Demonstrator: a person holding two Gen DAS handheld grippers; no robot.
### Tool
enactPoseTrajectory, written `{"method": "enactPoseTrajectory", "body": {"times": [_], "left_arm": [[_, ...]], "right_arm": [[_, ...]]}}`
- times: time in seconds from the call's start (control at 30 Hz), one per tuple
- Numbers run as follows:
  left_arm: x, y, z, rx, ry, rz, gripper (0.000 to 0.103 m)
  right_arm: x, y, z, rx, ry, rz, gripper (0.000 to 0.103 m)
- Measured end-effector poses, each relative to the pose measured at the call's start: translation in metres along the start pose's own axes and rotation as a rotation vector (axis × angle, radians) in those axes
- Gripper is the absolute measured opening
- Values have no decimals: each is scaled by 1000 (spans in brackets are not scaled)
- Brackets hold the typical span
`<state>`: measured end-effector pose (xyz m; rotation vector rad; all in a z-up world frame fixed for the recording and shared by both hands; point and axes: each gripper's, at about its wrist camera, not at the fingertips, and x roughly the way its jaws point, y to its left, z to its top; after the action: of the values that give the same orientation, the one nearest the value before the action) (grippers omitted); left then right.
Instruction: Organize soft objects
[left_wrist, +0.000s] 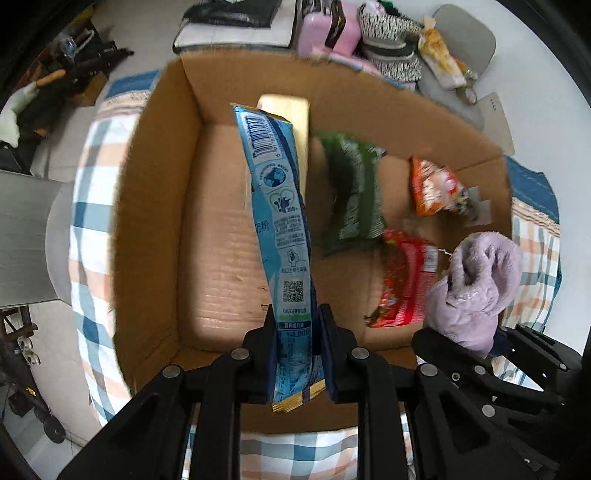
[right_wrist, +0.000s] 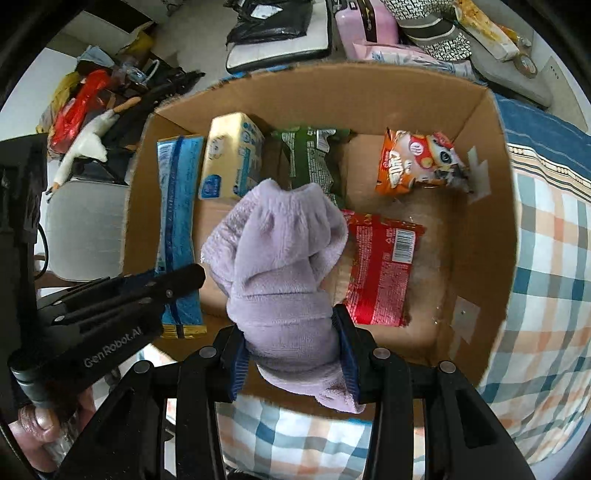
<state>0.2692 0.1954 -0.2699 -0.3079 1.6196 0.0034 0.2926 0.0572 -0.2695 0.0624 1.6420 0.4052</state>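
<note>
My left gripper (left_wrist: 295, 325) is shut on a long blue milk-powder pouch (left_wrist: 277, 206) and holds it over the left side of an open cardboard box (left_wrist: 155, 192). The pouch (right_wrist: 177, 229) and the left gripper (right_wrist: 173, 284) also show in the right wrist view. My right gripper (right_wrist: 291, 332) is shut on a lilac fleece sock (right_wrist: 280, 258) above the box's near middle; the sock (left_wrist: 476, 288) also shows in the left wrist view. In the box (right_wrist: 476, 229) lie a yellow packet (right_wrist: 232, 155), a green packet (right_wrist: 314, 158), an orange snack bag (right_wrist: 417, 162) and a red packet (right_wrist: 380, 266).
The box sits on a checked bed cover (right_wrist: 546, 258). Behind it are a pink case (right_wrist: 365, 26), patterned slippers (right_wrist: 432, 33) and a black-and-white bag (right_wrist: 277, 33). A grey chair (right_wrist: 85, 229) and floor clutter (right_wrist: 85, 103) lie to the left.
</note>
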Motion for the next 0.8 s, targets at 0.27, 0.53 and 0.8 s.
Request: {"method": "enactPoseTrajectory", "body": {"times": [0.27,0.53,0.8], "left_arm": [[18,5,6,13,42,26,19],[15,6,4,18,41,75,28],[-17,2,-11,48,-63,113,38]], "right_arm": [[32,-3,10,22,45,-12,47],[35,-3,15,33,44,-27,63],[12,-14,6,51,-3,-122,71]]}}
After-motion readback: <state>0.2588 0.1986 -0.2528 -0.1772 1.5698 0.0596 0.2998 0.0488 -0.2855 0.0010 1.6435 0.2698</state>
